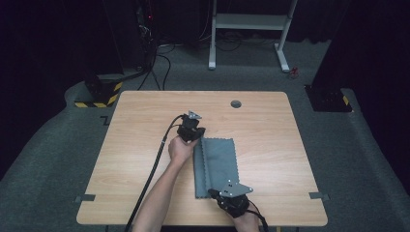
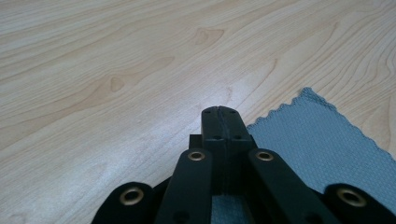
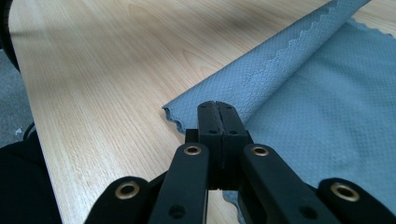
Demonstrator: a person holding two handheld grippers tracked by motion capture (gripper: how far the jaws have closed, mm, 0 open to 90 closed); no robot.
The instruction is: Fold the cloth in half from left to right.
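Two grippers work one grey cloth (image 1: 216, 164) lying at lower centre of the high view on the bare wooden worktop (image 1: 140, 125), and the step in hand looks like folding it lengthwise: its left long edge already lies doubled over. Both the left gripper (image 1: 197, 137) at the cloth's far left corner and the right gripper (image 1: 213, 193) at its near left corner have their fingers pressed fully together, apparently pinching cloth. Next, I judge, both corners must travel together toward frame right, where open worktop remains before its edge.
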